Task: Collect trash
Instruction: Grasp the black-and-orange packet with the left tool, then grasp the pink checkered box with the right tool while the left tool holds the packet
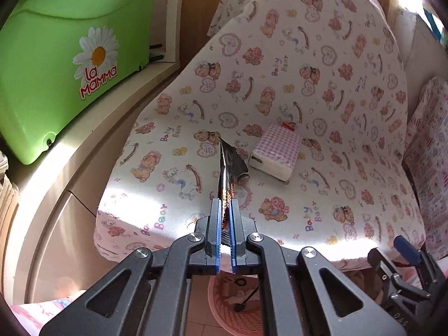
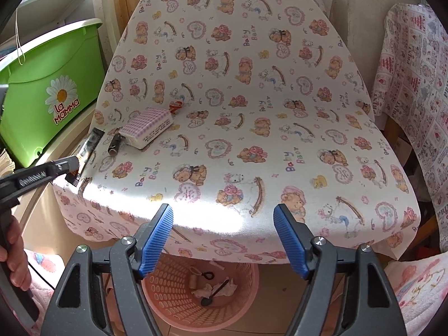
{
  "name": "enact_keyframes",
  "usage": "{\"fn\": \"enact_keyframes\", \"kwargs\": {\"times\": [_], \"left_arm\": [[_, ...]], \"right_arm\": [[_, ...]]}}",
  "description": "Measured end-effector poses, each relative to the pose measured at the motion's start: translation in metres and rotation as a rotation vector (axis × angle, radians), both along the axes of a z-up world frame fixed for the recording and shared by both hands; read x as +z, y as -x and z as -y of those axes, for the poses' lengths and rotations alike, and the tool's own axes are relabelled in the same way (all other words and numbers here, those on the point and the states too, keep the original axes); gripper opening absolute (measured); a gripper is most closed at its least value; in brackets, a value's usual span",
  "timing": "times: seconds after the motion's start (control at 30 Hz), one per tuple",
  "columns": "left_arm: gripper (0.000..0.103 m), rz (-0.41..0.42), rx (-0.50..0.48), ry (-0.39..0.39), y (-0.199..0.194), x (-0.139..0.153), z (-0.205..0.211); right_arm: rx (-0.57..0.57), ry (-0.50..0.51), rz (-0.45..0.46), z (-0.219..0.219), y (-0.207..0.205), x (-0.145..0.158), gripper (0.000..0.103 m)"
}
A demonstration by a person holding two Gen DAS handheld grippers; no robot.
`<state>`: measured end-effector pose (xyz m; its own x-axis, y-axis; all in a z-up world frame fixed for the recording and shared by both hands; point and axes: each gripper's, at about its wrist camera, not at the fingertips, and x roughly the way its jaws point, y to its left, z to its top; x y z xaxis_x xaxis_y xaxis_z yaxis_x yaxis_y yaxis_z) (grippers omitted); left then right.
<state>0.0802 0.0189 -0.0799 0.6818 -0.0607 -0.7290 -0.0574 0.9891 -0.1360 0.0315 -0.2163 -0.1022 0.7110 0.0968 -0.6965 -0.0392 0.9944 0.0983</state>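
Because the left gripper [image 1: 224,218] at the lower centre of the left wrist view clenches only the tail of the black coffee sachet [image 1: 226,173], whose far end hangs above the chair seat [image 1: 336,168], the wrapper could slip out. In the right wrist view, the right gripper [image 2: 224,240] is released and empty at bottom centre, and the pink basket [image 2: 173,302] below the seat edge could be missed.

A green tub [image 1: 56,64] stands beside the bear-print chair cover [image 2: 252,112], tissue pack [image 1: 275,151] on it.

Harsh sunlit glare, perhaps overexposed; fisheye bends dark edges.
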Motion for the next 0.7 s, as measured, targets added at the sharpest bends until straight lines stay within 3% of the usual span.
{"fn": "enact_keyframes", "kwargs": {"times": [0.2, 0.27, 0.47, 0.7], "left_arm": [[0.004, 0.033, 0.044, 0.177, 0.003, 0.011, -0.029], [0.004, 0.046, 0.064, 0.204, 0.004, 0.015, -0.035], [0.004, 0.024, 0.092, 0.086, 0.0, 0.014, -0.033], [0.004, -0.047, 0.115, 0.086, -0.008, -0.004, -0.036]], "right_arm": [[0.046, -0.036, 0.017, -0.02, -0.018, 0.009, 0.079], [0.057, -0.034, 0.031, -0.029, -0.028, 0.015, 0.087], [0.088, -0.121, -0.038, -0.059, -0.079, 0.017, 0.09], [0.103, -0.068, -0.08, -0.103, -0.125, 0.015, 0.09]]}}
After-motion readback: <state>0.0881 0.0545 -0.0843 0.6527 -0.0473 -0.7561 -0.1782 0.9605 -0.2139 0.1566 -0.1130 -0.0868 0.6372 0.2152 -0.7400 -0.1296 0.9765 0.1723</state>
